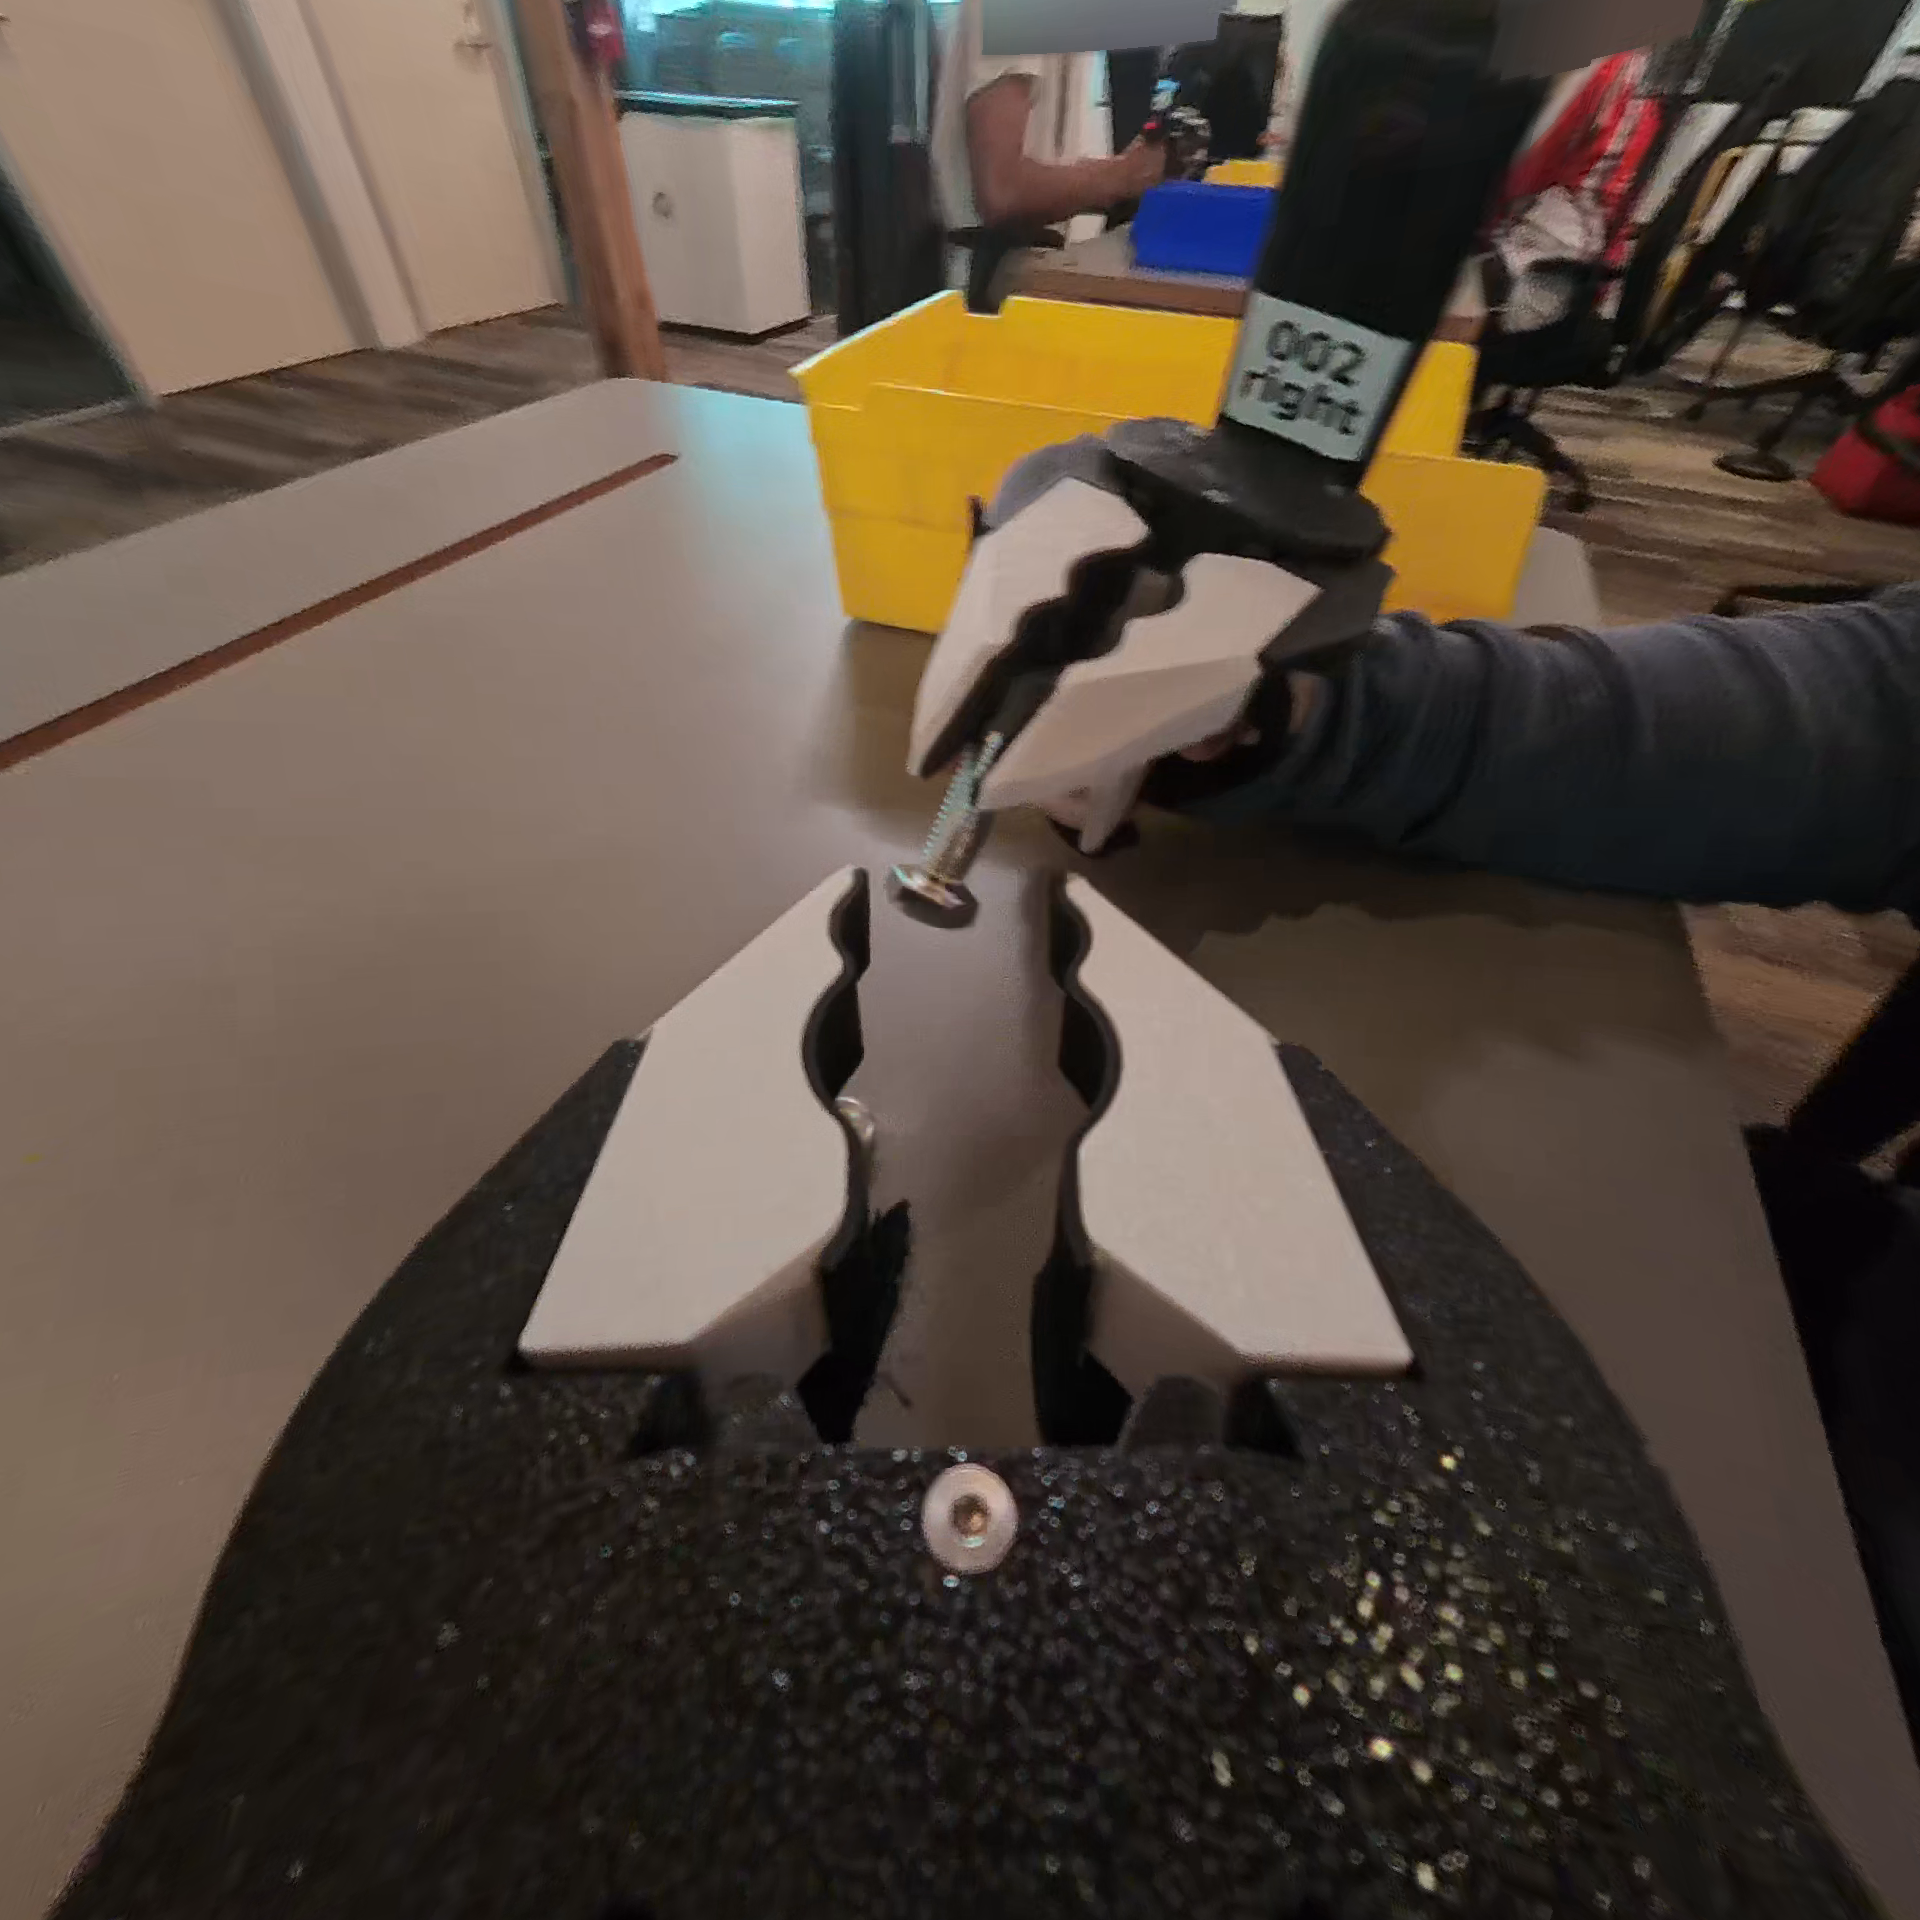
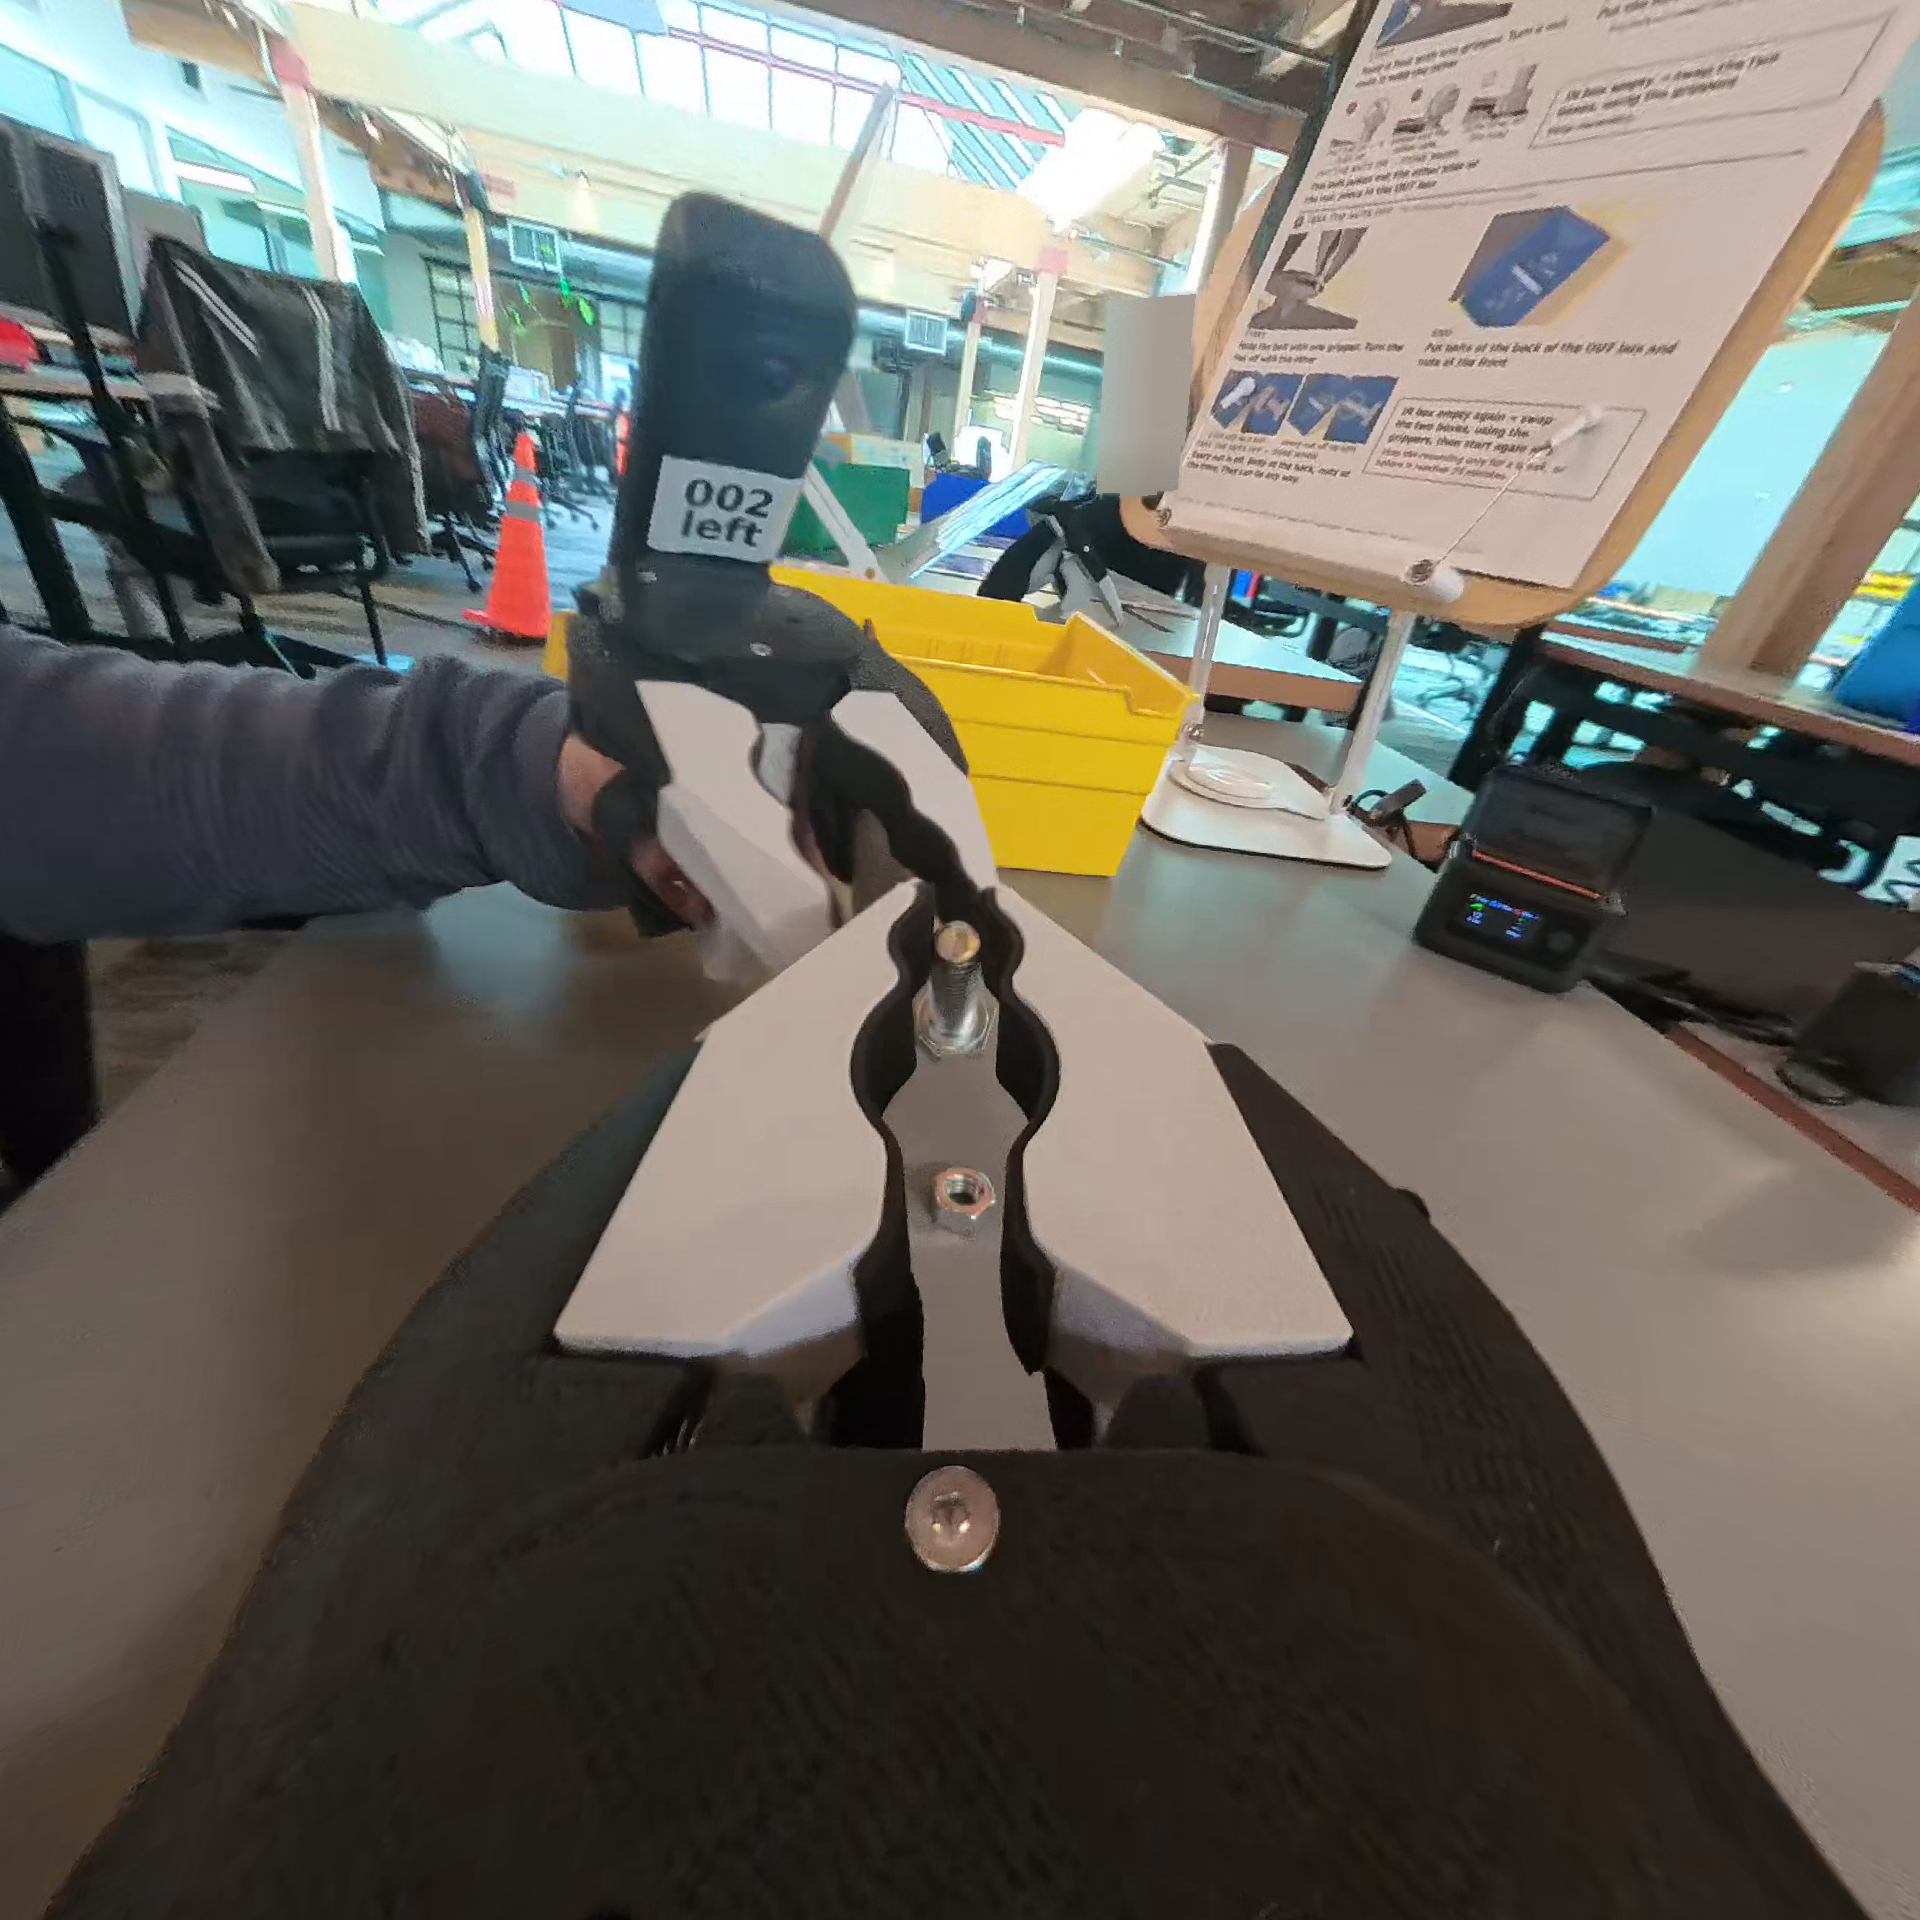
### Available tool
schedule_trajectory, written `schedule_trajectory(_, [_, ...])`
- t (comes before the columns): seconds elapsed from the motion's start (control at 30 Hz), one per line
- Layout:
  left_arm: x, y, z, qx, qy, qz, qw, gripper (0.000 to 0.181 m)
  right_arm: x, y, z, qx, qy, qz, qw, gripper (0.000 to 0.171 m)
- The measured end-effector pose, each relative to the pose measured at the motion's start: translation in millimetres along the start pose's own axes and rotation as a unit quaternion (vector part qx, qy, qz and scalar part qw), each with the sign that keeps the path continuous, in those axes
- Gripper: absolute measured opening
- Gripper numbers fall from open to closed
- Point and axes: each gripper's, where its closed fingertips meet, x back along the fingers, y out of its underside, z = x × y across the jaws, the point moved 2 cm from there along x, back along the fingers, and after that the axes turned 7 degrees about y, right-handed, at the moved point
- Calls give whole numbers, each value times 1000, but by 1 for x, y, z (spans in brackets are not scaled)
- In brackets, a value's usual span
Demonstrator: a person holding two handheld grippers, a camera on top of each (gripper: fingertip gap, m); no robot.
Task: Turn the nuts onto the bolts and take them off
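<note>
1. In the left wrist view, the right gripper reached in from the right of the frame, tilted down toward the bench, held by a hand on a dark sleeve.
2. Its jaws were pressed together on the threaded shank of a bolt, whose head pointed down and sat on or just above the bench; contact could not be told.
3. The left gripper had its jaws spread wide with nothing between them, its tips just beside the bolt head.
4. In the right wrist view, the bolt stood between the right gripper's tips, and a loose nut lay on the bench lower in the frame, between the fingers.
5. The left gripper showed at centre, partly hidden behind the right gripper's fingers.
6. A yellow bin stood behind both grippers; its contents were hidden by its walls.
7. An instruction board on a stand filled the upper right.
8. Bare bench lay at the left of both frames; the bench edge ran close along the right in the left wrist view.
</note>
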Motion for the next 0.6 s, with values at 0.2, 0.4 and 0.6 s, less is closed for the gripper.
schedule_trajectory(0.2, [-6,14,13,-7,54,-38,998,35,4,4,-9,-33,-55,-17,998,6])
schedule_trajectory(0.4, [-8,21,23,9,103,-44,994,18,3,4,-24,-67,-109,-25,991,6])
schedule_trajectory(0.6, [-8,16,36,47,167,-15,985,19,6,-1,-32,-103,-148,-18,983,6])
